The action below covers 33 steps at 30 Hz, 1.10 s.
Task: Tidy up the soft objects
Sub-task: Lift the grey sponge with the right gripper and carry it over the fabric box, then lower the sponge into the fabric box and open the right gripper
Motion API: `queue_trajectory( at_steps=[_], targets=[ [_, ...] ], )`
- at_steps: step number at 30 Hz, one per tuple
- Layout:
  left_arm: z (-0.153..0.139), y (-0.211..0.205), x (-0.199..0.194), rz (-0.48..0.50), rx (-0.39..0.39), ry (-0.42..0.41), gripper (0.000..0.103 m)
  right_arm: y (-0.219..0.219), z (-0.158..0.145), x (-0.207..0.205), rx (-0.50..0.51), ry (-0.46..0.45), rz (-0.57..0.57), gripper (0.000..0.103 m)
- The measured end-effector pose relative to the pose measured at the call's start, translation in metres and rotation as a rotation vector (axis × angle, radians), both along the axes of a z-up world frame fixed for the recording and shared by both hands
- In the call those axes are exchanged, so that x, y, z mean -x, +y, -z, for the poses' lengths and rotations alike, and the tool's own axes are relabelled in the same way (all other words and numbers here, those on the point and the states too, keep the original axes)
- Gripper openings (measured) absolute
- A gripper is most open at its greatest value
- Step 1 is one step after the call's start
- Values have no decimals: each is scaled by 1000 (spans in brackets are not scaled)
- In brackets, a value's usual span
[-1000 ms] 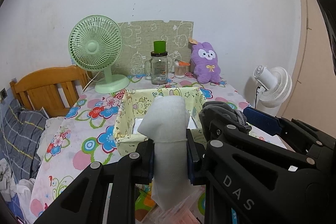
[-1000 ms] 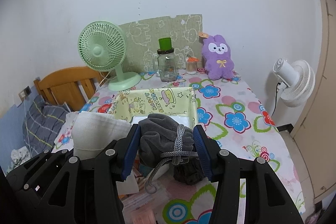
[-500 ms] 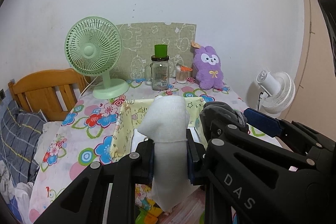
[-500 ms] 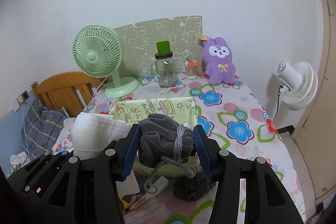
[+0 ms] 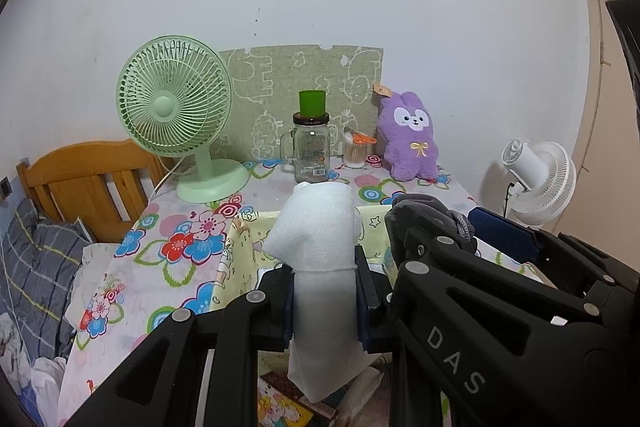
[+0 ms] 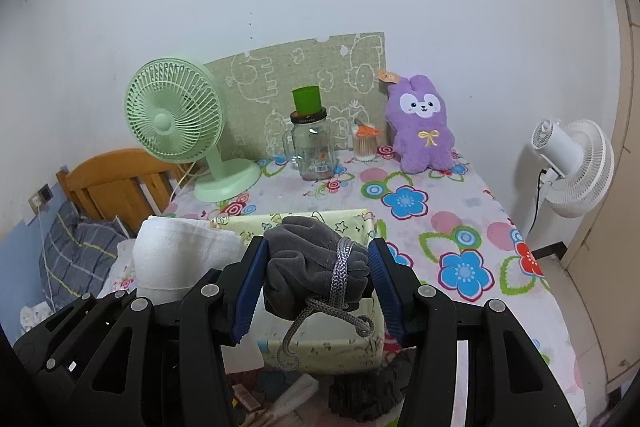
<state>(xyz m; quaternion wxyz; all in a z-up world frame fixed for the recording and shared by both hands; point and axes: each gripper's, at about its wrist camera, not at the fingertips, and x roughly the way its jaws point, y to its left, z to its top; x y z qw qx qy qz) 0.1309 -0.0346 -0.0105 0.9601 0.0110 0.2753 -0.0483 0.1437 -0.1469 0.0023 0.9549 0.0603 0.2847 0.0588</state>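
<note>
The left gripper (image 5: 325,301) has its jaws clamped on a folded white towel (image 5: 320,247), which sticks up above them. The right gripper (image 6: 316,277), jaws partly apart, squeezes a grey fleece bundle tied with grey cord (image 6: 316,263). Both hang over what seems the near edge of a yellow cartoon-print fabric box (image 6: 320,347) on the flowered tabletop (image 6: 440,211).

Both tools are matte black plastic, built of angular linkage arms pinned with round silver screws; the left gripper (image 5: 325,301) has dark blue pads on the inner faces of its fingers; the right gripper (image 6: 318,285) carries longer, ribbed blue pads (image 6: 250,289); its body shows white letters "DAS" in the left view; a small white label sits on the left gripper's frame.
</note>
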Motion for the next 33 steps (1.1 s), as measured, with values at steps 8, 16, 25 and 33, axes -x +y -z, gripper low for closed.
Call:
queue_trajectory(
  at_steps=[8,16,25,33],
  targets=[
    [9,3,-24,-10,-2,28,23,2,11,-26,-2,29,6,56],
    [23,8,-46,-9,31,59,23,6,24,-50,1,56,15,56],
    [35,11,-70,-48,9,96,34,9,37,-74,25,92,22,56],
    [44,15,-85,-92,-27,142,57,11,49,-90,14,126,11,56]
  ],
)
